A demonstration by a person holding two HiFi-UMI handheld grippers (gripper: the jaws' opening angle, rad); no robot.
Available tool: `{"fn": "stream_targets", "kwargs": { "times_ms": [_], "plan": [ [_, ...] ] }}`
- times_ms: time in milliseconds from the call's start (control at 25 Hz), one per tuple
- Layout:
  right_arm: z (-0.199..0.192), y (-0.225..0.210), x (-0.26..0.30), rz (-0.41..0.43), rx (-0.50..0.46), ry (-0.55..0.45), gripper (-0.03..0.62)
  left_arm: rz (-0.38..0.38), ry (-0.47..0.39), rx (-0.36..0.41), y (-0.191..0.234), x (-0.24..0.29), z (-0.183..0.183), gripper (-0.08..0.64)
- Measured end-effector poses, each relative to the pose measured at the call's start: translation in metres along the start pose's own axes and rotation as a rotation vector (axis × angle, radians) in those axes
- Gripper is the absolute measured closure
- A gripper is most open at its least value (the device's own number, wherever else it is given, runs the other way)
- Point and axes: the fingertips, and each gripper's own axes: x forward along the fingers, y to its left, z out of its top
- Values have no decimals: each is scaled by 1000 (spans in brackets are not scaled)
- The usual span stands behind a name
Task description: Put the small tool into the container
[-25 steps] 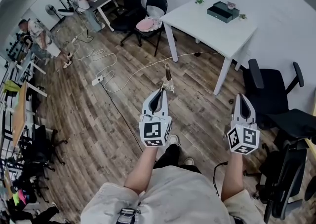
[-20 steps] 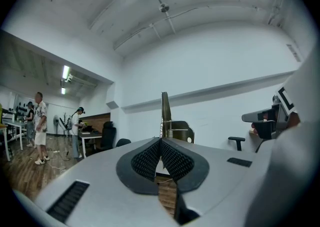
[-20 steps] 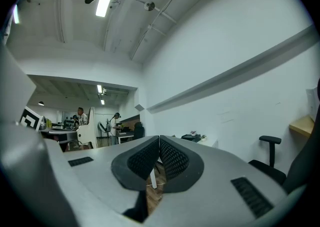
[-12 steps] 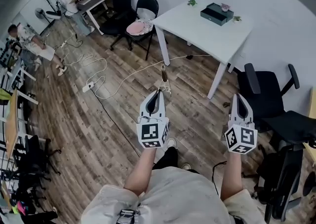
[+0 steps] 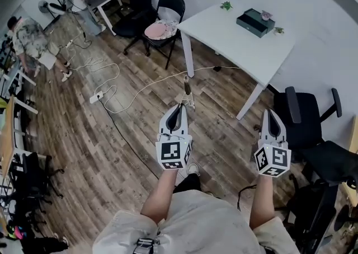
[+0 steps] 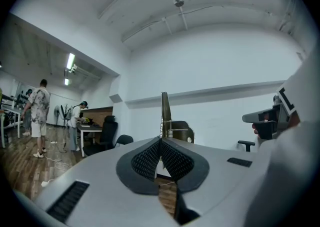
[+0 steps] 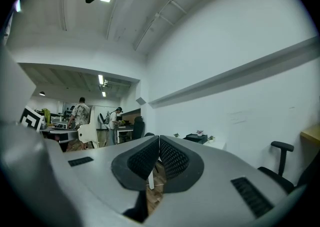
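Well, my left tongs (image 5: 180, 104) are pinched tight on the small tool (image 5: 188, 86). The tool is thin and long. It sticks straight out past the tips, in line with the tongs, so its long way points forward, away from my body. I am holding it by its near end, and the far end is free in the air above the wood floor (image 5: 112, 135).

My right tongs (image 5: 272, 114) are pressed together too, but nothing is between them. They hang beside the left ones, at about the same height.

The container (image 5: 255, 22) is the dark box that sits on the white counter (image 5: 224, 34), close to the wall. It is well apart from the tool. From the left tongs it lies ahead and off to the right. The tool points ahead, not quite at the box.

The right tongs look nearer to the box, I think, but the left ones have the tool, so the left arm has to make the trip. My guess is that I must walk closer to the counter first, then swing the left tongs over to the right until the tool's free end is above the box.
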Motion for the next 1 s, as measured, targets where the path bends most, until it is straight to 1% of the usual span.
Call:
{"fn": "stream_targets", "kwargs": {
  "times_ms": [160,600,800,1000],
  "plan": [
    [-4,22,36,30,-8,16,574,33,10,-16,34,15,-7,549],
    [-18,104,123,143,-23,45,574,127,25,-30,129,32,-19,549],
    [-18,129,156,173,-17,47,574,152,29,-29,161,45,-20,549],
    [-16,148,182,179,-17,51,574,155,30,-33,189,61,-18,549]
  ]
}}
